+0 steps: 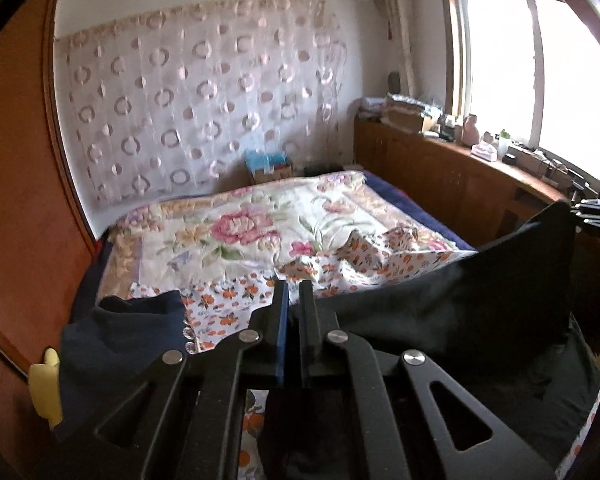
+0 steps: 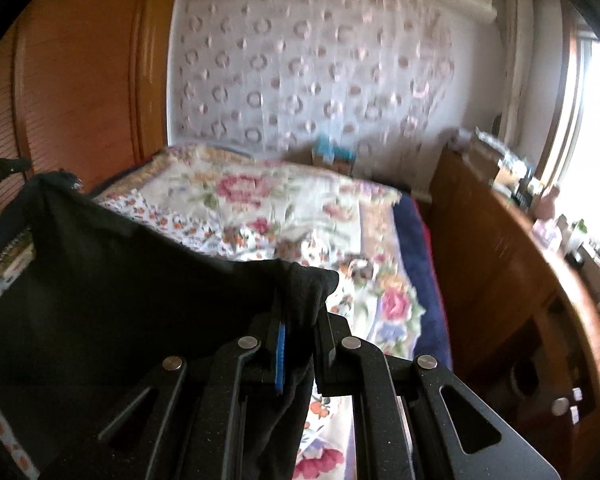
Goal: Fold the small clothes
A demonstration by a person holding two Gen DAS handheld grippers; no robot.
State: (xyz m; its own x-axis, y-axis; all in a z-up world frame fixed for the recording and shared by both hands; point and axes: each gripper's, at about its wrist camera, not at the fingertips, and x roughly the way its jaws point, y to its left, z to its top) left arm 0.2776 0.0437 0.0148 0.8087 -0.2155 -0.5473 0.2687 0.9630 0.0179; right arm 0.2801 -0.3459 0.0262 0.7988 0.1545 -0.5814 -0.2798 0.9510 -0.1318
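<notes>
- Hanging between my two tongs, the black garment (image 1: 480, 300) is stretched as a dark sheet above the near end of the bed (image 1: 236, 240); in the right wrist view the same cloth (image 2: 112, 280) fills the lower left of the picture.
- My left tongs (image 1: 294, 300) are pressed together; the black cloth runs off from them to the right, and I cannot tell from the left wrist view how much of its edge lies between the pads.
- My right tongs (image 2: 300, 308) are pinching a bunched corner of the garment, which wraps over the fingertips (image 2: 324, 320) and droops below them.
- The far corner of the cloth rises to the other tongs (image 1: 592, 214) at the right edge of the left wrist view.
- A second, navy garment (image 1: 120, 336) lies at the lower left of the left wrist view, on an orange-flowered sheet (image 1: 228, 304).
- Beyond it a floral quilt (image 1: 220, 232) covers the bed.
- Behind the bed hangs a sheer curtain (image 1: 196, 100) with ring patterns, with a small box (image 1: 268, 166) at its foot.
- A wooden wardrobe (image 2: 80, 80) stands on the left, and a long wooden cabinet (image 1: 440, 176) crowded with small things runs under the window (image 1: 532, 72) on the right.
</notes>
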